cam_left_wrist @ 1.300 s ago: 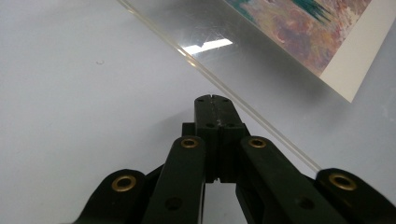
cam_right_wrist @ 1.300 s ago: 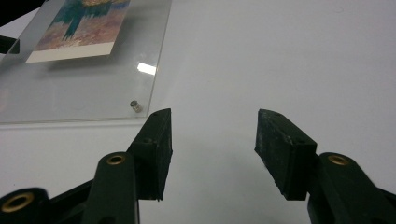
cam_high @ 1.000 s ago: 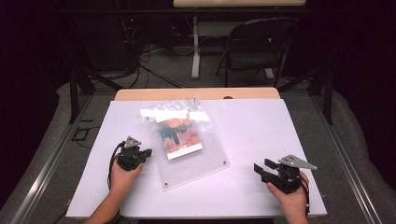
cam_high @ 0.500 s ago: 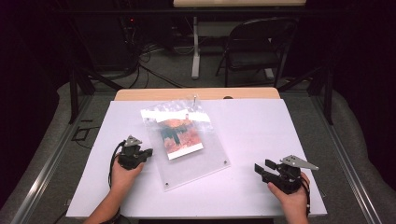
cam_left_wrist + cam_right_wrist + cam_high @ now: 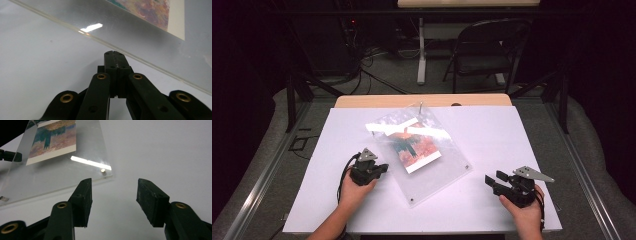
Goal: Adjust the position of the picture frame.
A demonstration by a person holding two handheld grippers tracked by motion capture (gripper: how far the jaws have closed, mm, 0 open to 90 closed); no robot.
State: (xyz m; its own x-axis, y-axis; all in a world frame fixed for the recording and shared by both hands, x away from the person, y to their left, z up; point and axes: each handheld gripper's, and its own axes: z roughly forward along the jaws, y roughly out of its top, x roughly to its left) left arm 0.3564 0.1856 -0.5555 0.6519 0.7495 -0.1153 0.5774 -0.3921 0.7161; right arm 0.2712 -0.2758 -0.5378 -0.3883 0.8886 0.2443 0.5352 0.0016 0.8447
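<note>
Writing: none can be read; the colourful printed picture (image 5: 414,147) inside the frame is orange, teal and purple with a white margin, and carries no legible words.
Frame: the clear, flat acrylic photo frame (image 5: 439,170) lies skewed on the white table top (image 5: 492,135), near its middle, between the two grippers; glare streaks cross its upper part.
Frame fittings: small metal studs sit at the corners, one (image 5: 103,170) close ahead of the right gripper.
Left gripper: the black left gripper (image 5: 384,168) rests on the table with its jaws pressed together and nothing between them; in the left gripper view the closed tips (image 5: 113,56) sit just beside the frame's edge (image 5: 140,58), and whether they touch it cannot be told.
Right gripper: the black right gripper (image 5: 492,179) is held low over the table, jaws spread apart and empty, pointing toward the frame's near corner, apart from it.
Surroundings: a strip of bare wooden table edge (image 5: 362,101) beyond the white sheet; a dark folding chair (image 5: 484,52) and loose cables (image 5: 372,55) on the floor behind.
In the way: nothing lies between either gripper and the frame.
</note>
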